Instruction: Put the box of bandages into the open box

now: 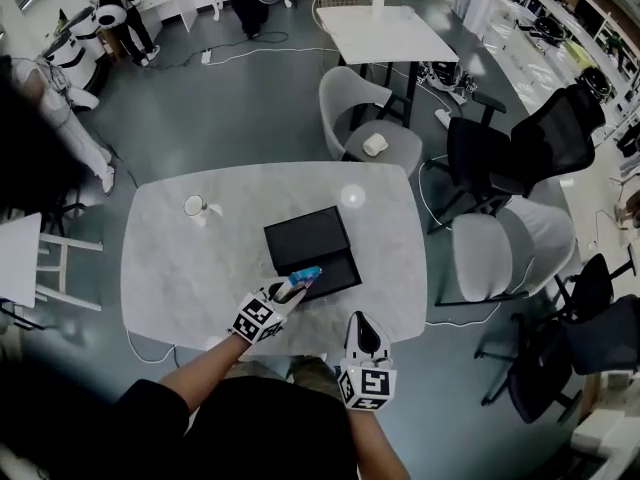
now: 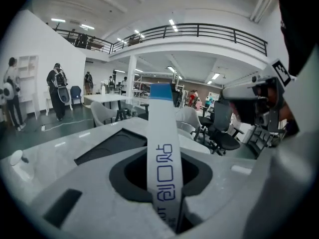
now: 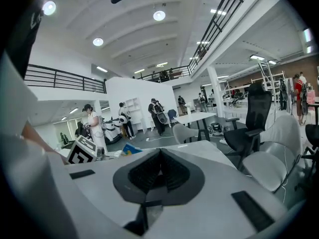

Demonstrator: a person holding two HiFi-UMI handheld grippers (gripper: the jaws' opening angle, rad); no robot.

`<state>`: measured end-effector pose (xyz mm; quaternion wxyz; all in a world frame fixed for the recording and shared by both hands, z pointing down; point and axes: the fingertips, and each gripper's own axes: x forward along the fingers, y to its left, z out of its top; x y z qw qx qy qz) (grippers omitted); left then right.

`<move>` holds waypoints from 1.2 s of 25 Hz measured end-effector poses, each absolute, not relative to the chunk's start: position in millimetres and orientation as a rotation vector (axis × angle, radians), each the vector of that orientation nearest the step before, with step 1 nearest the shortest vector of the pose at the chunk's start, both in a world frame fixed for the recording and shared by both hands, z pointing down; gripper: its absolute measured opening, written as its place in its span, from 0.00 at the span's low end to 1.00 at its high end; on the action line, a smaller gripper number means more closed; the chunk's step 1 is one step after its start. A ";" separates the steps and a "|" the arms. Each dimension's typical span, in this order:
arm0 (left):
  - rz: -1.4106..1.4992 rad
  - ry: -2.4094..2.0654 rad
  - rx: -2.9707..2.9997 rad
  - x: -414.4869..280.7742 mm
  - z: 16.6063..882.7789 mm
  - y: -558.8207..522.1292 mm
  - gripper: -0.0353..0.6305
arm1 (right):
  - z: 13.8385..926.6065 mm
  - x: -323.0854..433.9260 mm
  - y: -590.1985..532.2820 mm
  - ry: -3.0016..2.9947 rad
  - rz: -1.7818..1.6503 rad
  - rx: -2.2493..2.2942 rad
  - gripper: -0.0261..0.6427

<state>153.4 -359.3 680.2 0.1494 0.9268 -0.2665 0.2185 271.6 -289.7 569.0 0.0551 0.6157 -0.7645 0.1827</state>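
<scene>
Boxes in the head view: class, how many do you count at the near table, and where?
2. The open black box lies on the marble table; the box of bandages is clamped in the left gripper over its near edge. None seems hidden.

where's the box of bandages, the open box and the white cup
box of bandages (image 2: 162, 148): left gripper view, its white printed side
open box (image 1: 305, 236): head view, its bare far half
white cup (image 1: 194, 206): head view, its open top
</scene>
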 end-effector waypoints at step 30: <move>1.094 -0.383 2.219 229.0 844.9 -388.8 0.38 | 602.1 363.9 -274.9 -2.130 0.698 1.922 0.06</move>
